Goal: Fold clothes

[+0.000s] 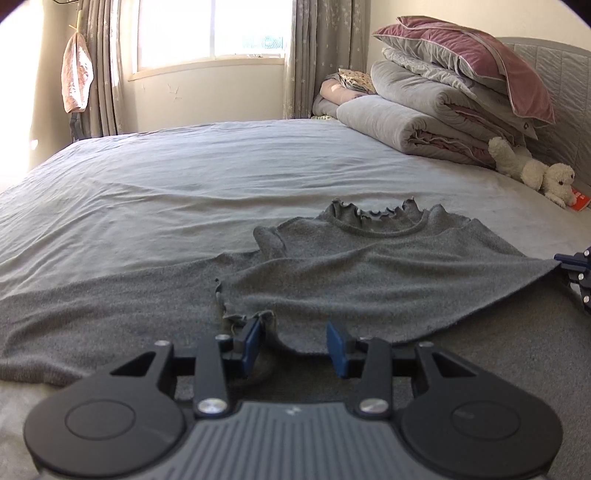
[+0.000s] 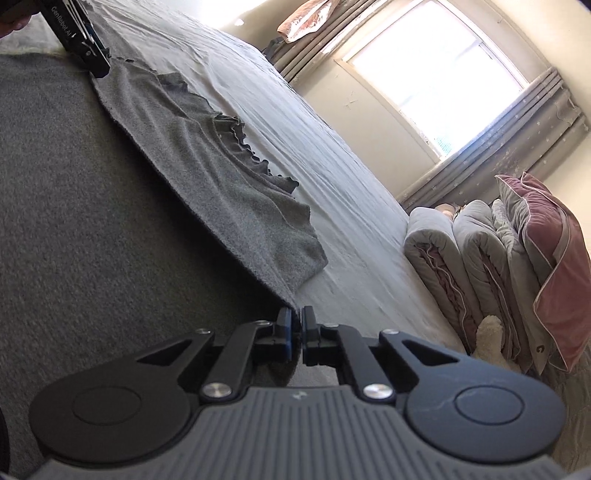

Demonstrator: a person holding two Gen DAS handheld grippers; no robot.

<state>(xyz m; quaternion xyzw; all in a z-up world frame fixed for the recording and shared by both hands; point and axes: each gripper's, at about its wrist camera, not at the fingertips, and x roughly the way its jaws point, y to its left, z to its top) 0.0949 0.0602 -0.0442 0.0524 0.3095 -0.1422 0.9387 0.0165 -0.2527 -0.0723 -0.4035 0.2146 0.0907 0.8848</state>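
Note:
A grey knit top (image 1: 369, 266) with a ruffled collar (image 1: 373, 214) lies on the bed (image 1: 147, 177), its upper part folded over the lower part. My left gripper (image 1: 295, 347) is open, its blue pads either side of the folded edge near a ruffled cuff (image 1: 236, 314). My right gripper (image 2: 295, 332) is shut on the corner of the top's folded edge (image 2: 288, 299) and holds it slightly raised. The right gripper also shows in the left wrist view (image 1: 576, 273) at the right edge. The left gripper shows in the right wrist view (image 2: 81, 40) at top left.
Folded quilts (image 1: 424, 122) and a mauve pillow (image 1: 480, 62) are stacked at the headboard on the right, with a white plush dog (image 1: 535, 173) beside them. A window (image 1: 210, 29) and curtains (image 1: 325, 55) are beyond the bed.

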